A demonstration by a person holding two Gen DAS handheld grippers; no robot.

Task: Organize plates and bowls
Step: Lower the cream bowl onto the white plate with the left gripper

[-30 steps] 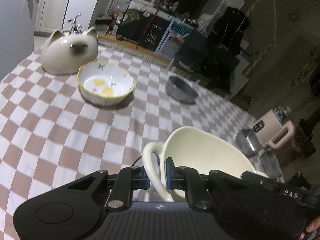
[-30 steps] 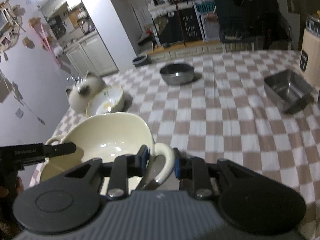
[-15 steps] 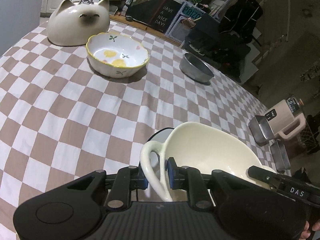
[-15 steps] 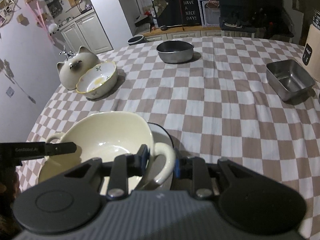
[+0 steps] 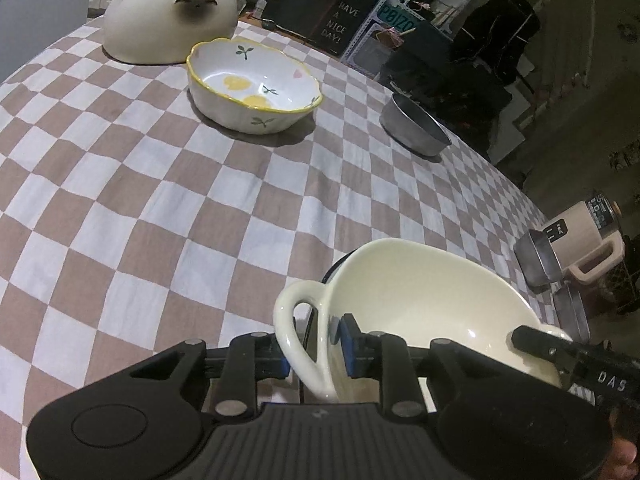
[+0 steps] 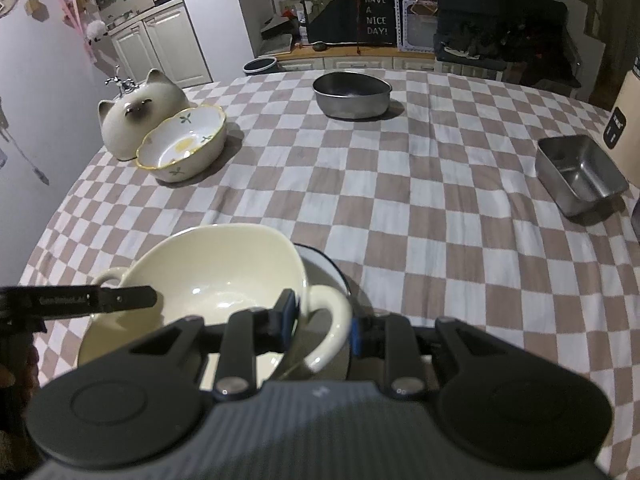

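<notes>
Ahead of you the checked tablecloth (image 6: pixel 400 200) lies bare through the middle, a wide lane for either hand. On your far left the flowered bowl (image 6: pixel 184 148) touches the cat-shaped dish (image 6: pixel 132 120); the round steel bowl (image 6: pixel 352 94) blocks the far centre, and the square steel tray (image 6: pixel 580 172) stands at the right edge.

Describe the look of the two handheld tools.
Both tools are alike: the left tool and right tool have matte black bodies with ribbed grey tops, round black discs at each side, silver pivot screws and blue pads. White lettering marks the long black fingers.
</notes>
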